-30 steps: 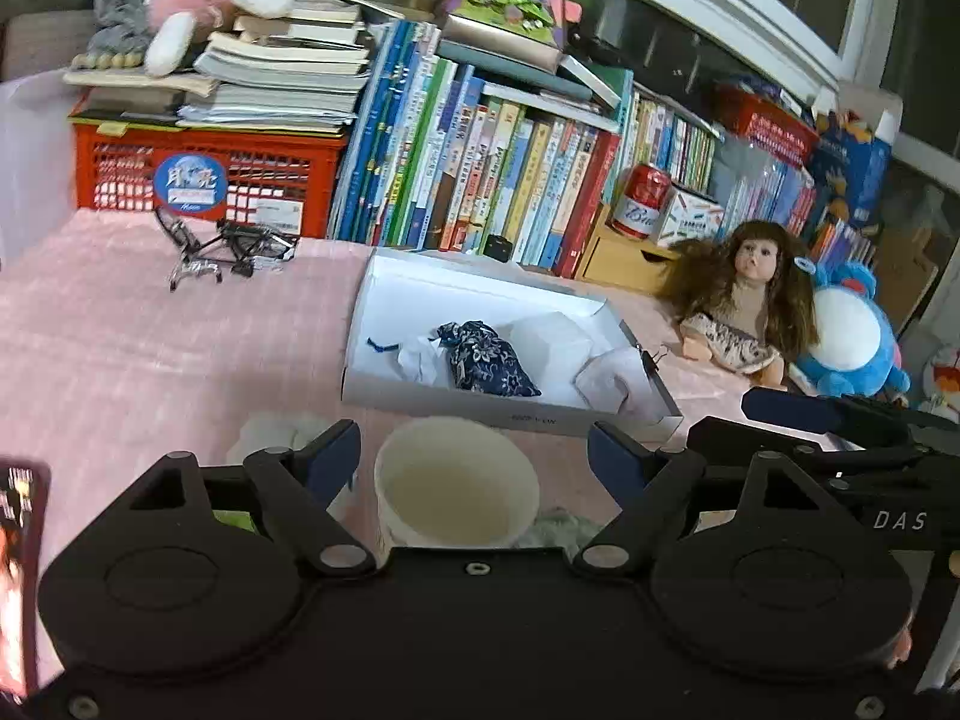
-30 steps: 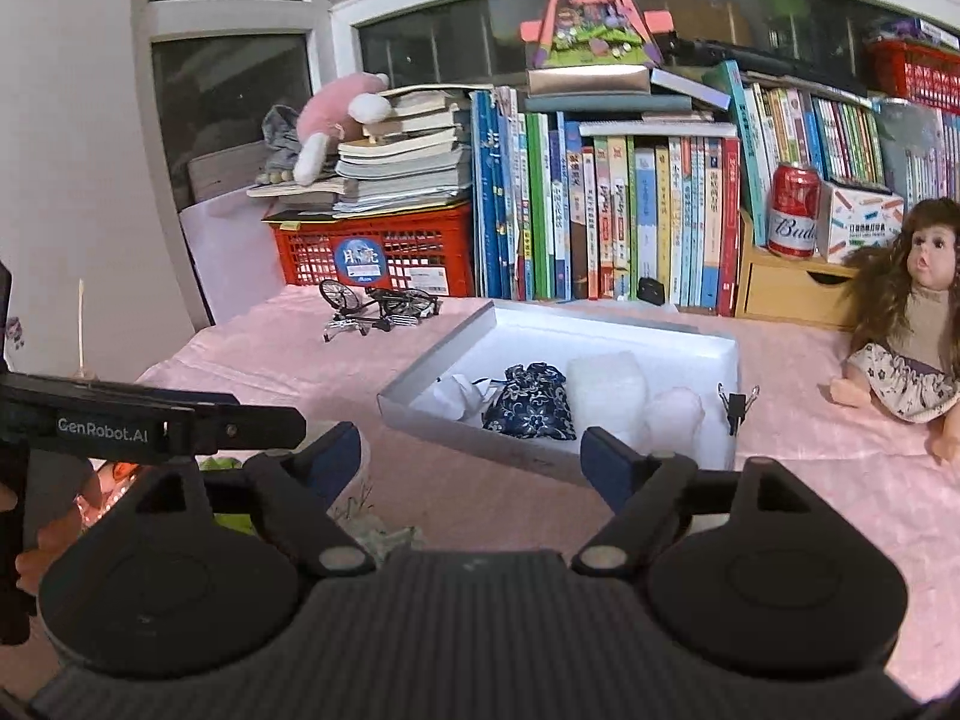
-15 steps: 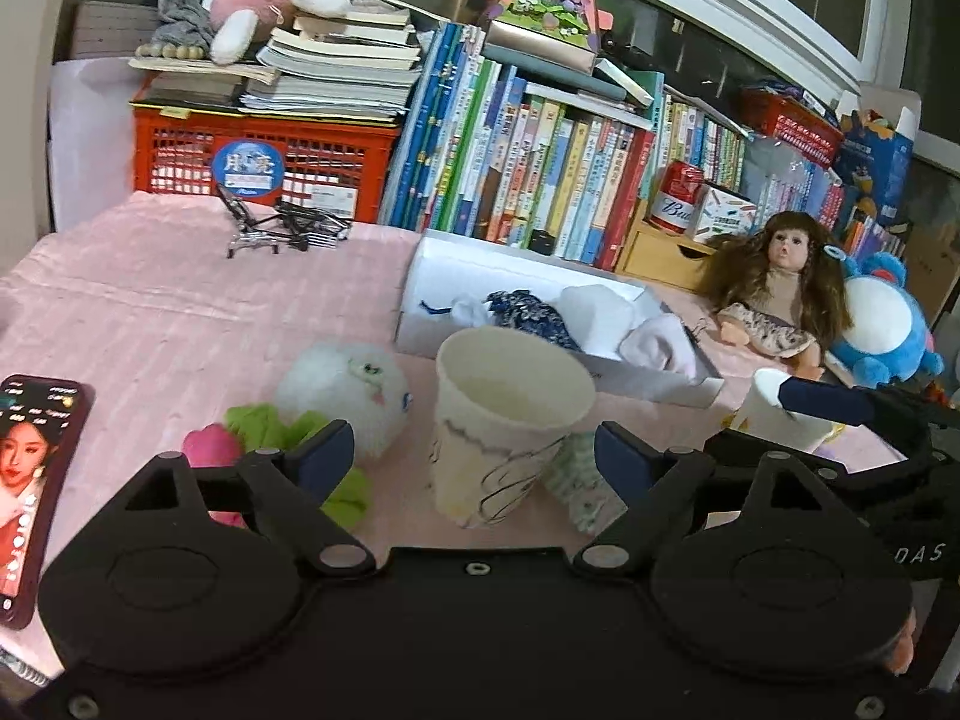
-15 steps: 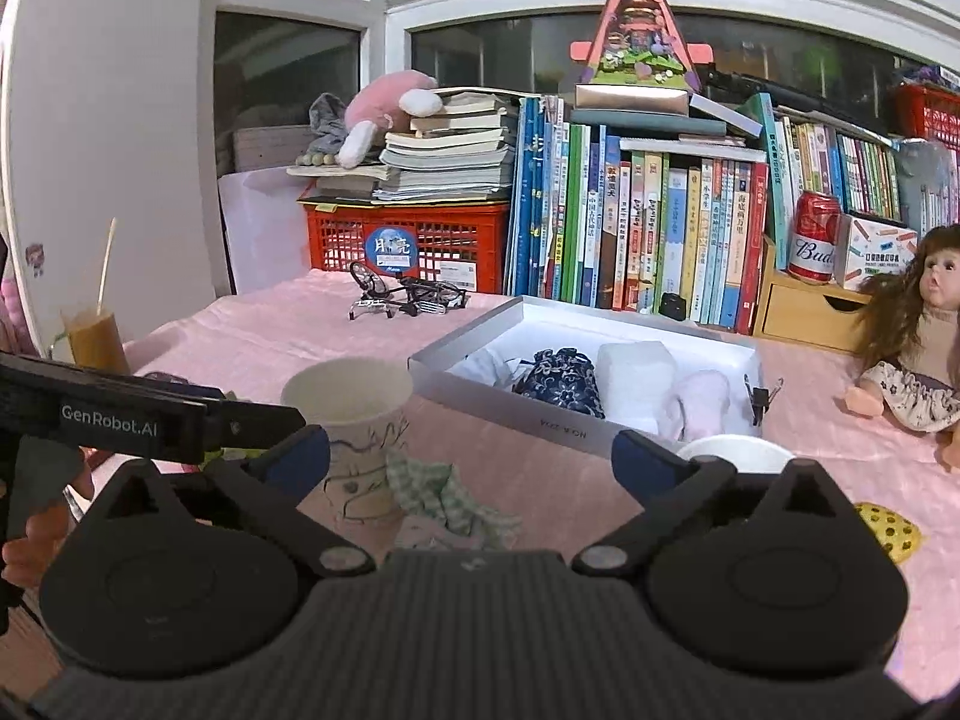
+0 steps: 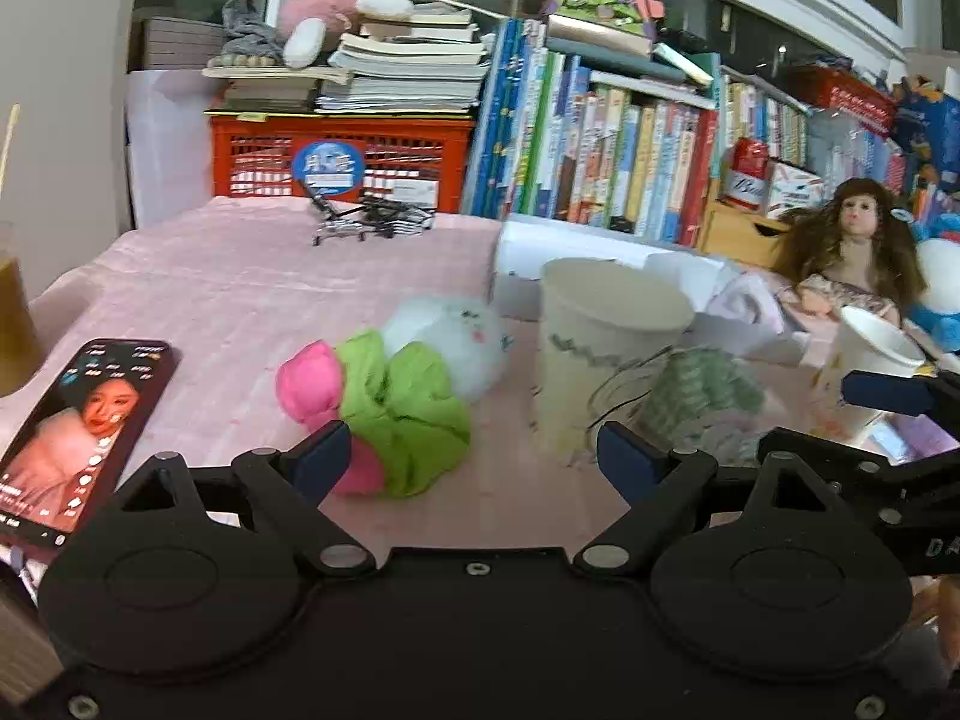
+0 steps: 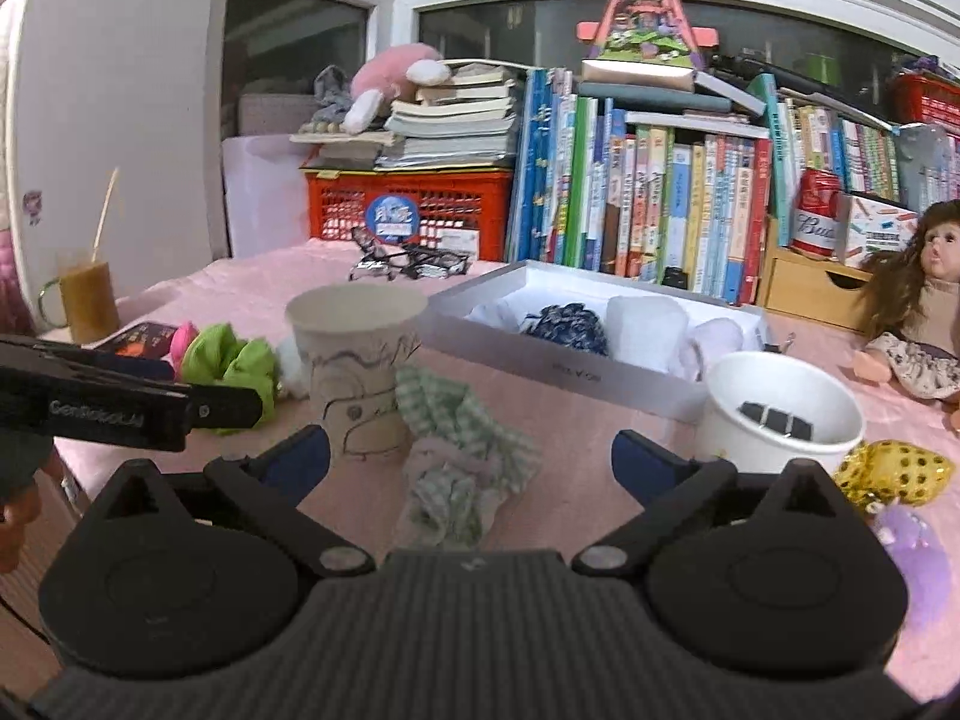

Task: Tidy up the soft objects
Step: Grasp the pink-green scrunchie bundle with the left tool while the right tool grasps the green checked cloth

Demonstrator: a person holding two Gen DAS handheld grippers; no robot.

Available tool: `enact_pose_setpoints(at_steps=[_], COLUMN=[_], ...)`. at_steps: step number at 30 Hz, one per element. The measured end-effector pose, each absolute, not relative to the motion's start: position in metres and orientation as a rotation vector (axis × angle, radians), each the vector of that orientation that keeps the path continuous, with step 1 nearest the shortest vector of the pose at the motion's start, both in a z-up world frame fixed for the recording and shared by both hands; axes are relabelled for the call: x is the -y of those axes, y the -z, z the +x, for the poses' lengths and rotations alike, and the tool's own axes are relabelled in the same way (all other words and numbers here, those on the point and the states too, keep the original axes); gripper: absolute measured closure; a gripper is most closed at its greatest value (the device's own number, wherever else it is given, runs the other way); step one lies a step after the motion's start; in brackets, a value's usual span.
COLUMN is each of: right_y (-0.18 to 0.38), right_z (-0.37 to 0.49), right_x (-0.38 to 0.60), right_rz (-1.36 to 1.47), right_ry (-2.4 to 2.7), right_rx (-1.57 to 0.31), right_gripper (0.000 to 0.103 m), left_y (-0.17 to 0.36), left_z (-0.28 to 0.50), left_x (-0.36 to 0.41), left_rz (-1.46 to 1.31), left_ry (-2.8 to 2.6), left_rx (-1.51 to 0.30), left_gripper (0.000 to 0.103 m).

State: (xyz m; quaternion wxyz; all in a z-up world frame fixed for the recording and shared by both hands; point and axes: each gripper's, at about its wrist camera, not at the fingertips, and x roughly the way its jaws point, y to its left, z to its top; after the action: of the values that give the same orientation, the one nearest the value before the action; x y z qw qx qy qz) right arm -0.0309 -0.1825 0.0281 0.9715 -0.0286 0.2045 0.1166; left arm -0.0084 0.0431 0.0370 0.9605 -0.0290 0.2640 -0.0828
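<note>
A green scrunchie (image 5: 408,402) and a pink one (image 5: 312,384) lie on the pink tablecloth with a white fluffy ball (image 5: 456,336) behind them. My left gripper (image 5: 474,456) hangs open just in front of them, with nothing between its fingers. A green checked scrunchie (image 6: 462,450) lies beside a drawn-on paper cup (image 6: 357,360). My right gripper (image 6: 471,456) is wide open right before it, touching nothing. The white box (image 6: 558,369) behind holds a blue patterned pouch (image 6: 564,321) and pale soft pieces (image 6: 645,324). A gold sequined piece (image 6: 894,468) and a purple one (image 6: 912,546) lie at the right.
A second white cup (image 6: 780,414) holds black clips. A lit phone (image 5: 78,432) lies at the left edge, with a glass of drink (image 6: 90,300) beyond it. Spectacles (image 6: 414,261), a red crate, books and a doll (image 5: 852,258) line the back.
Both grippers have come down toward the table, so the scrunchies, cups and phone now show in front. The right jaws have spread wider.
</note>
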Motion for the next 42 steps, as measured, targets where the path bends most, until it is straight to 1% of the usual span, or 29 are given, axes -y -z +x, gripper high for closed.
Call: enact_pose_setpoints(at_steps=[11,42], right_y=[-0.01,0.008], right_z=[-0.026,-0.002], right_x=[0.168,0.161], right_rz=[-0.093,-0.035], right_ry=[-0.21,-0.119], right_rx=[-0.42,-0.474], right_gripper=[0.004,0.004], left_y=[-0.02,0.0], left_z=[0.004,0.029], left_x=[-0.052,-0.039], left_rz=[-0.07,-0.035], left_ry=[0.05,0.005], left_rx=[-0.525,-0.532], left_gripper=[0.013,0.013])
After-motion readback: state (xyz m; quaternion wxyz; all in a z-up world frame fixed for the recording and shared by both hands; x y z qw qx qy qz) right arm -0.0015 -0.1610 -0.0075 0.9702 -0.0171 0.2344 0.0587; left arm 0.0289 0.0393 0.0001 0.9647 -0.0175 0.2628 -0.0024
